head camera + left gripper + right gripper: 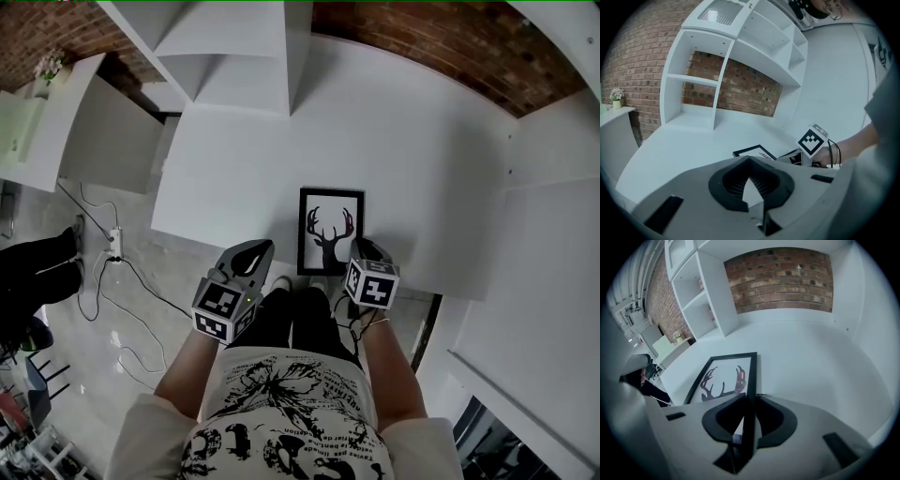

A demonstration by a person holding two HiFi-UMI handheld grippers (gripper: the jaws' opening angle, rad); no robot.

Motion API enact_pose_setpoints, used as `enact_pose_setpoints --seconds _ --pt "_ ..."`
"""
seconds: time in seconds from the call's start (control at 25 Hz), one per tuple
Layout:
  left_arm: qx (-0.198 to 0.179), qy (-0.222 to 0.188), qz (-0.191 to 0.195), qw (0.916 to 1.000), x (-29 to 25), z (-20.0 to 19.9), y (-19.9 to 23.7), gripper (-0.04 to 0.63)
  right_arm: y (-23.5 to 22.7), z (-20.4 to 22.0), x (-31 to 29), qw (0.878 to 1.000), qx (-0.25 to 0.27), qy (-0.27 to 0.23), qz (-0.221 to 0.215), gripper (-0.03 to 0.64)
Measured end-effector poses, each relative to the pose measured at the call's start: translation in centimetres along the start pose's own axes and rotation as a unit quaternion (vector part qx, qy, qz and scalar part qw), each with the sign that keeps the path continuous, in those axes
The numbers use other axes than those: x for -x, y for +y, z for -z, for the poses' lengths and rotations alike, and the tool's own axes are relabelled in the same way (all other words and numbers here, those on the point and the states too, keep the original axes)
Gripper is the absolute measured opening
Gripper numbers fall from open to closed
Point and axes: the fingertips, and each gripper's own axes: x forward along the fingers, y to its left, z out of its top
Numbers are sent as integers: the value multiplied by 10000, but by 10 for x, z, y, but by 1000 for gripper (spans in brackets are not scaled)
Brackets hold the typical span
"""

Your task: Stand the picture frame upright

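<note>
While my right tongs [750, 401] are pinched on the right-hand rail of the picture frame [330, 232] near its closest corner, the frame lies flat by the near edge of the counter [403, 150], long axis running straight away from me. My left tongs [260, 251], fully closed and empty, hover just off its left side, so the right hand is nearer. I can read no brand or writing, only a stag's-head silhouette.

table [403, 141]: white | shelf unit [230, 52]: white | wall [441, 37]: brick | power strip [113, 246]: on floor [103, 356]
</note>
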Motion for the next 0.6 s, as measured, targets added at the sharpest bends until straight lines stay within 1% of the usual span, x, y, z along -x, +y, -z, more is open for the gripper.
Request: enact_pose_setpoints --seconds 0.08,0.32,0.6 --pt "9 43 11 10000 3 6 -1 8 2 5 3 10000 54 5 35 71" --pt "77 125 26 9999 14 23 -4 8 10 19 11 9999 -6 20 102 71" --pt "189 351 121 9991 27 57 -7 8 27 40 20 9999 -76 85 113 71"
